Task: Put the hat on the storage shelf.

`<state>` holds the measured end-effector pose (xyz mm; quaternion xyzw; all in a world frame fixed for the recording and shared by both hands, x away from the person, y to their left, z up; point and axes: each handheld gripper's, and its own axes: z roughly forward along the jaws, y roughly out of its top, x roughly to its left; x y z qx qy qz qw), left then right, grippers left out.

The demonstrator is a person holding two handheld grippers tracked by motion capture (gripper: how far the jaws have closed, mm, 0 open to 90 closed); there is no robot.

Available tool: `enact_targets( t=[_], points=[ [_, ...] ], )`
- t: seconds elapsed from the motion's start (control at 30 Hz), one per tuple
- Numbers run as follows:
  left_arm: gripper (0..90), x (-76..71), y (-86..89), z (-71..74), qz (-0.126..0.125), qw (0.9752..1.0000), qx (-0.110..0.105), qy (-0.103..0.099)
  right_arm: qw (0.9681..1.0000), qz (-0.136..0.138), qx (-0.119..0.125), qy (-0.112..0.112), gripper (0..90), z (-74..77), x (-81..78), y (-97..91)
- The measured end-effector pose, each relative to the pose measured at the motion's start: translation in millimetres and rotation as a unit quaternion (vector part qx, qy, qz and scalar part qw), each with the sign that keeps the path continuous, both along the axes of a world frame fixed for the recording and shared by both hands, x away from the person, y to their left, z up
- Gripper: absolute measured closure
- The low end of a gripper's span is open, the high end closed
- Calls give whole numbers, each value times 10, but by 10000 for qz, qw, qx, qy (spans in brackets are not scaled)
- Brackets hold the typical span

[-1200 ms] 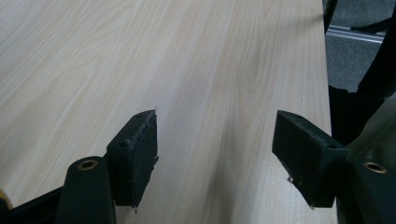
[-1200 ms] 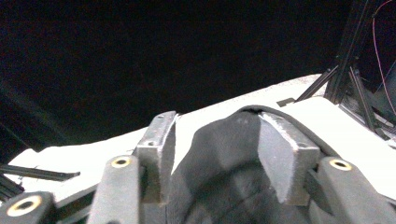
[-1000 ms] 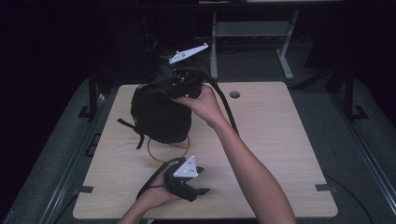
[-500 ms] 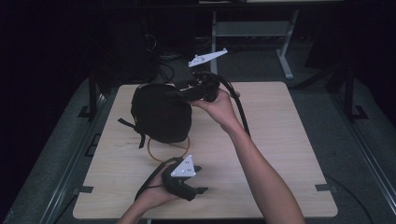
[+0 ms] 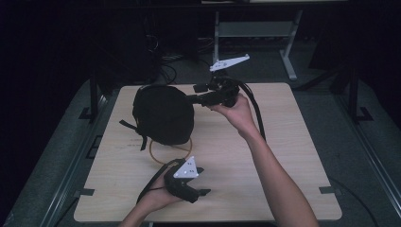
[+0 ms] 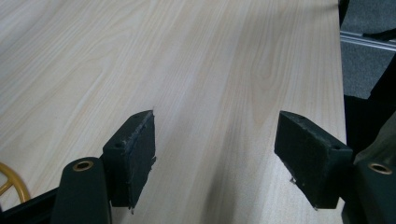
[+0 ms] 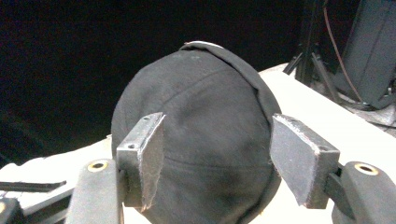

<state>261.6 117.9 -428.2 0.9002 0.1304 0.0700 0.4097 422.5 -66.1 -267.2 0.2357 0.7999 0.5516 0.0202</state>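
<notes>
A rounded black fabric bag (image 5: pixel 163 113) with loose straps stands on the wooden table (image 5: pixel 283 156), left of centre. My right gripper (image 5: pixel 195 93) hovers just right of its top, pointing at it. In the right gripper view the bag (image 7: pixel 205 116) sits beyond the right gripper (image 7: pixel 222 158). Its jaws have just been opening and nothing is between them. A yellow ring (image 5: pixel 170 152) pokes out from under the bag's near side. My left gripper (image 5: pixel 203 182) rests low near the front edge, and in its own view the left gripper (image 6: pixel 215 158) is open over bare wood, beside the ring (image 6: pixel 8 179).
Behind the table stands a metal frame (image 5: pixel 255 28), with cables on the dark floor (image 5: pixel 165 66). The table's right edge (image 6: pixel 340 70) is close beyond the left gripper's jaws. The right gripper's black cable (image 5: pixel 257 113) hangs beside the forearm.
The right gripper has drawn back to the right from the top of the bag, a little lower, with its jaws wider. The left gripper has stayed put.
</notes>
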Motion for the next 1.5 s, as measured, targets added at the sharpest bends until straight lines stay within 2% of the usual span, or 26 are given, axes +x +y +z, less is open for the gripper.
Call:
enact_targets(
  t=[0.37,0.5,0.57,0.9,1.13,1.5],
  points=[
    [285,30,21,-4,30,10000,-28,24,9997,-226,-34,72,337,-72,-49,-335],
    [286,35,36,-5,87,9999,-79,113,9995,-298,-94,111,332,-140,-66,-444],
    [285,43,55,7,84,9999,-88,73,9993,-329,-102,138,330,-167,-75,-488],
    [283,63,89,19,157,9996,-183,124,9986,-466,-151,214,322,-258,-113,-672],
    [278,74,100,26,139,9993,-272,203,9979,-539,-146,329,299,-368,-158,-808],
    [273,72,94,12,142,9994,-223,211,9965,-651,-203,488,284,-586,-228,-1003]
  ],
)
